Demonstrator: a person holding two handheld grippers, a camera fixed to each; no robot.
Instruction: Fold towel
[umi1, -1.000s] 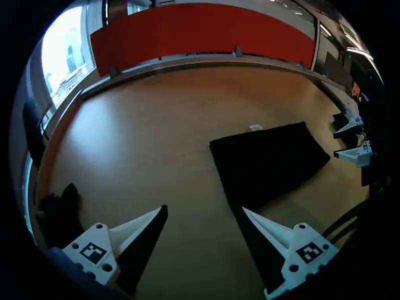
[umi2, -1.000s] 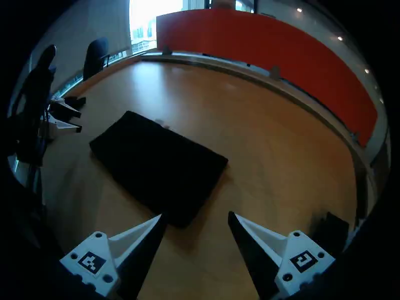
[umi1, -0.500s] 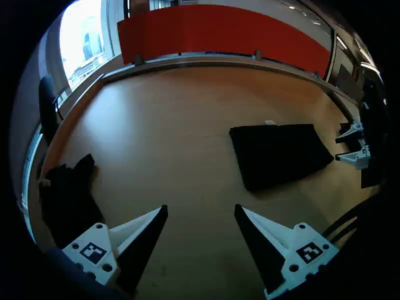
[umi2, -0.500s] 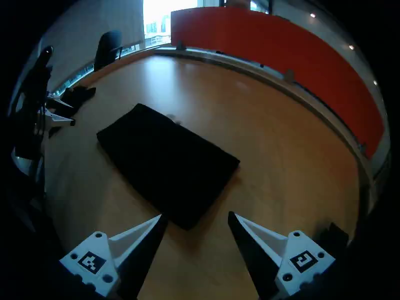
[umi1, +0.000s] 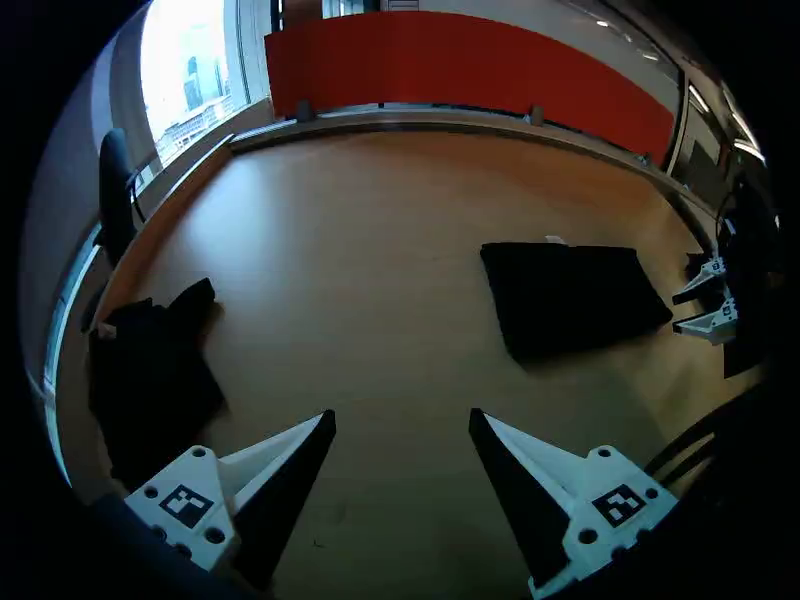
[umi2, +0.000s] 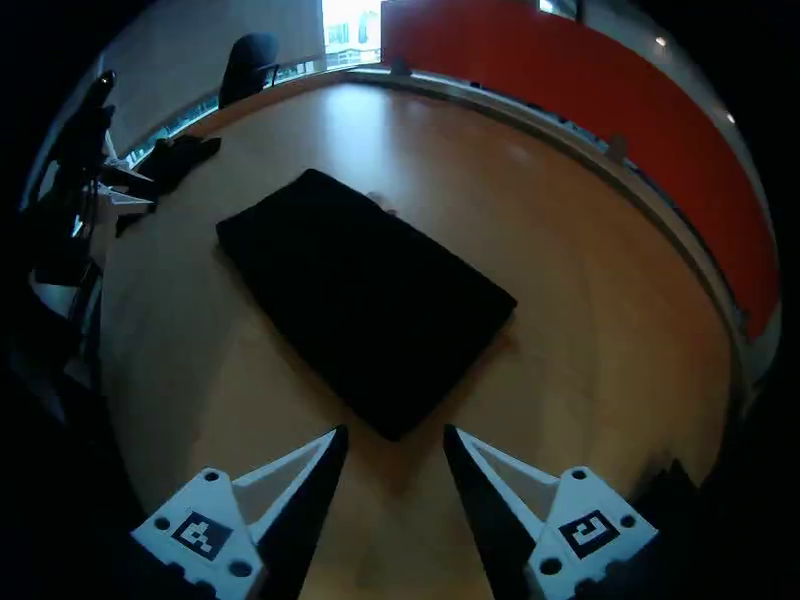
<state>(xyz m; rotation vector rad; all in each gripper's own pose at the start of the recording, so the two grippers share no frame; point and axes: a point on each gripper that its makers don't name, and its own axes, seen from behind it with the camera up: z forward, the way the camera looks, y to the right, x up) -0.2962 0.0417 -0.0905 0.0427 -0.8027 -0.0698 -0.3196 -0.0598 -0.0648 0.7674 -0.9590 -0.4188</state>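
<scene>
Towel (umi2: 365, 300): black, folded, flat on worktop (umi1: 350, 250); we see its near corner just ahead of right claw (umi2: 395, 430).
Left claw (umi1: 401, 414): wide apart, empty.
Right claw: partly spread, empty.

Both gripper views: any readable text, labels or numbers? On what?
No readable words or numbers.
On the left gripper fingers, markers: black-and-white code squares, no text.
On the right gripper fingers, markers: the same kind, no text.
At the towel edge, a small white tag: too small to read.
</scene>
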